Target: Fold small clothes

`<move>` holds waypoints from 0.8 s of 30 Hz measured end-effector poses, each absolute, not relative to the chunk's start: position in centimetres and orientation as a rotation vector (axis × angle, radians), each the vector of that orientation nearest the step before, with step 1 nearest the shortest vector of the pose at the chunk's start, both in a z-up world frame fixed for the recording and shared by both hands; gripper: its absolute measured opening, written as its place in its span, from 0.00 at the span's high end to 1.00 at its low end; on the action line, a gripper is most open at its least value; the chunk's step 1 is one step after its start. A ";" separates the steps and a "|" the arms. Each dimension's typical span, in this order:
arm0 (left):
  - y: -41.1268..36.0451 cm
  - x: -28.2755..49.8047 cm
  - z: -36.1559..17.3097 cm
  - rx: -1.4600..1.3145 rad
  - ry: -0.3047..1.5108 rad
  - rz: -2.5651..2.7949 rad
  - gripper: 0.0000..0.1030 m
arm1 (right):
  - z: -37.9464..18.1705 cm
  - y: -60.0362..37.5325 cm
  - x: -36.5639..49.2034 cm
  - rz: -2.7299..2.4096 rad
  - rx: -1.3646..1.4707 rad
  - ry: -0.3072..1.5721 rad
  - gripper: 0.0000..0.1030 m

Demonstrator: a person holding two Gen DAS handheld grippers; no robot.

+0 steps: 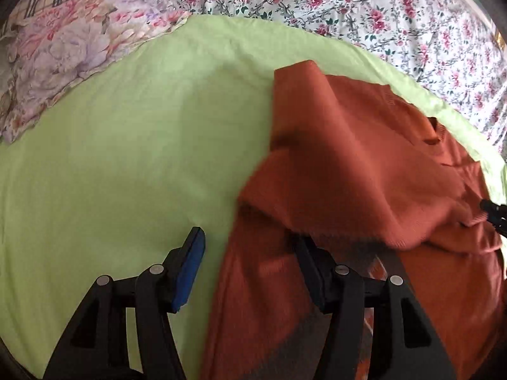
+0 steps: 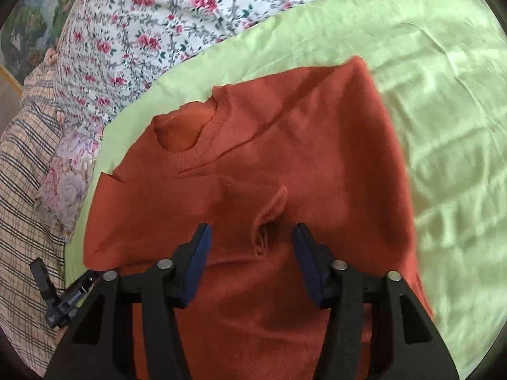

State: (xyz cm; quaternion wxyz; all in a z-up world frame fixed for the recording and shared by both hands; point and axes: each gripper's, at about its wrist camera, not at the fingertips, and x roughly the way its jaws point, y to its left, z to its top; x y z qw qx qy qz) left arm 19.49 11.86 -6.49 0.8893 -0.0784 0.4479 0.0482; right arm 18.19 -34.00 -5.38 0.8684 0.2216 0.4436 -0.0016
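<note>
A rust-orange knit sweater [image 2: 285, 145] lies on a light green sheet [image 2: 427, 63], neck opening [image 2: 180, 133] toward the floral bedding. A sleeve is folded in over the body; its cuff [image 2: 272, 212] lies just ahead of my right gripper [image 2: 250, 237], which is open and empty above the sweater. In the left wrist view the sweater [image 1: 348, 158] fills the right half, with a folded flap over it. My left gripper [image 1: 250, 240] is open at the sweater's left edge; its right finger tip is under the flap's edge.
Floral bedding [image 1: 348, 6] lies beyond the green sheet [image 1: 126, 126]. A pastel flowered pillow [image 1: 63, 53] and plaid cloth [image 2: 25, 174] lie to one side. The other gripper shows at the frame edge [image 2: 54, 294].
</note>
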 end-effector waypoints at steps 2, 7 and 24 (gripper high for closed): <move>11.3 20.8 -6.3 -0.130 0.923 0.121 0.43 | -5.6 -33.5 19.2 0.020 0.436 0.954 0.90; 10.9 23.2 -5.9 -0.125 0.906 0.163 0.49 | -2.1 -33.4 18.1 0.069 0.420 0.864 0.94; 13.1 21.1 -6.5 -0.286 0.877 0.175 0.51 | -4.2 -39.1 14.8 -0.044 0.650 0.857 0.55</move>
